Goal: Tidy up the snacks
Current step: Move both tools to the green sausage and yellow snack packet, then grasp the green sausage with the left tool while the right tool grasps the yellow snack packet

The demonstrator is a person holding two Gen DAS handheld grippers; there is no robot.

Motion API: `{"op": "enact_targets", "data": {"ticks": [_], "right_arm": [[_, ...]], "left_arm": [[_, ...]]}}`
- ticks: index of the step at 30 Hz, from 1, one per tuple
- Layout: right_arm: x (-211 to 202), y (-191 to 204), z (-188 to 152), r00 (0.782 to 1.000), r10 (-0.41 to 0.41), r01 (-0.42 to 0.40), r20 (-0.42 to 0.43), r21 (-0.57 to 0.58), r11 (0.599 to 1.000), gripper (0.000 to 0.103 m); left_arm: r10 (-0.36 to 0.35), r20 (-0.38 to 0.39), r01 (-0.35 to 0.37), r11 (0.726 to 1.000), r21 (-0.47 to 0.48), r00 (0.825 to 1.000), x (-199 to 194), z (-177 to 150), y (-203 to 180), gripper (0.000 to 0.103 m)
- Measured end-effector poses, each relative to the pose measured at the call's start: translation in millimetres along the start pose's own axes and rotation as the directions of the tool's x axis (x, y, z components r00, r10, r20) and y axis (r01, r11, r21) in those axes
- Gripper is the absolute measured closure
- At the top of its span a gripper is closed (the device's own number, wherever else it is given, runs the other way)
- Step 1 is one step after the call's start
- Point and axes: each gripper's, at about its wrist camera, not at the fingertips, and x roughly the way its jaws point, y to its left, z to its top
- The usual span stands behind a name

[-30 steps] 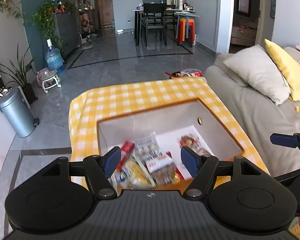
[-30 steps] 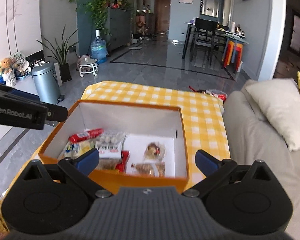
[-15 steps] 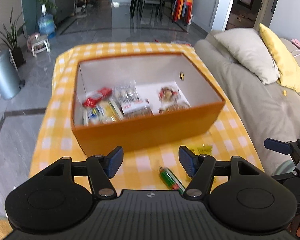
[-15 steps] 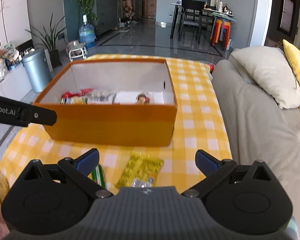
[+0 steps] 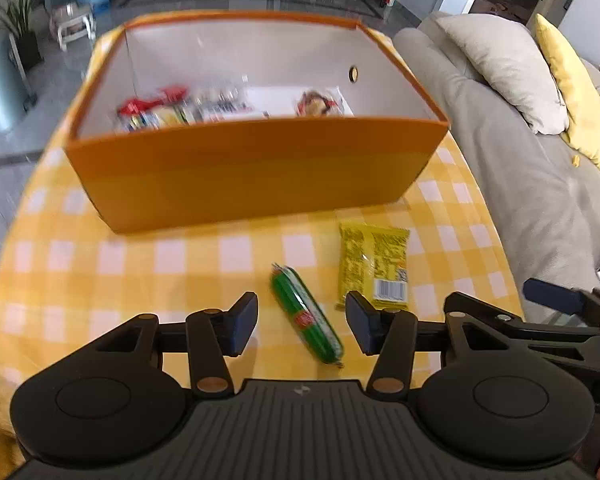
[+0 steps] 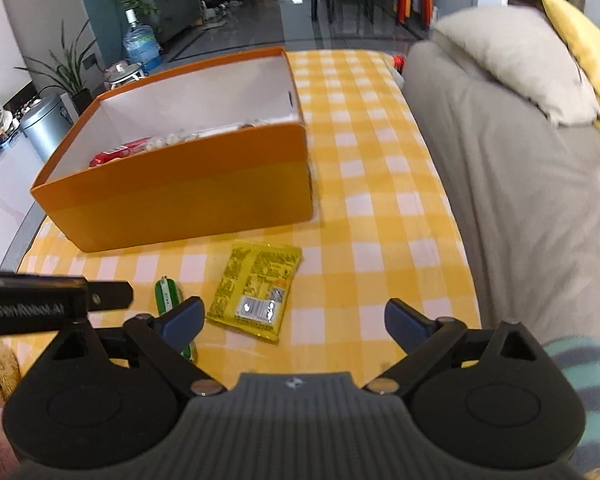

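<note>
**Two snacks wait at the near table edge, one per gripper**

Two packets lie on the checked table [image 5: 180, 256] in front of the orange box [image 5: 256, 168]. The green sausage stick [image 5: 306, 316] lies between the left gripper [image 5: 302, 326] fingers, its long axis slanting across the gap; those jaws have just been closing but press nothing. The yellow packet [image 6: 256, 288] lies just ahead of the right gripper [image 6: 294, 322], nearer its left finger, jaws wide and empty.

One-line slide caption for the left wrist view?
Left tool open over a green sausage, yellow packet beside it, orange box behind.
</note>
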Motion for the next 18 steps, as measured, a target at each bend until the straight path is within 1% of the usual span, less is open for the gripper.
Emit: {"op": "enact_targets", "data": {"ticks": [6, 8, 10, 12, 13, 15, 16, 18], "right_arm": [[13, -4, -2, 1.000, 0.007, -0.006, -0.029, 0.022, 1.000, 0.015], [17, -5, -2, 0.999, 0.012, -0.011, -0.036, 0.024, 1.000, 0.019], [20, -6, -2, 0.999, 0.024, -0.023, -0.044, 0.031, 0.999, 0.022], [25, -7, -2, 0.998, 0.035, -0.032, -0.057, 0.043, 0.999, 0.024], [27, -8, -2, 0.997, 0.036, -0.033, -0.063, 0.049, 0.998, 0.025], [30, -8, -2, 0.997, 0.040, -0.036, -0.073, 0.057, 0.998, 0.026], [31, -8, -2, 0.996, 0.041, -0.037, -0.075, 0.058, 0.998, 0.026], [33, -7, -2, 0.996, 0.041, -0.037, -0.082, 0.053, 0.998, 0.026]], "left_arm": [[0.028, -0.069, -0.031, 0.999, -0.033, 0.997, 30, -5, -2, 0.043], [0.040, -0.096, -0.045, 0.997, -0.055, 0.995, 39, -7, 0, 0.043], [0.018, -0.121, -0.030, 0.995, -0.098, 0.993, 46, -7, 3, 0.043], [-0.005, -0.123, -0.011, 0.991, -0.130, 0.992, 48, -6, 5, 0.043], [0.007, -0.119, -0.023, 0.991, -0.133, 0.993, 49, -5, 6, 0.043], [0.042, -0.122, -0.057, 0.991, -0.124, 0.992, 54, -3, 5, 0.046], [0.047, -0.127, -0.063, 0.990, -0.123, 0.991, 57, -1, 6, 0.047], [0.020, -0.131, -0.038, 0.990, -0.138, 0.991, 61, -1, 8, 0.049]]}}
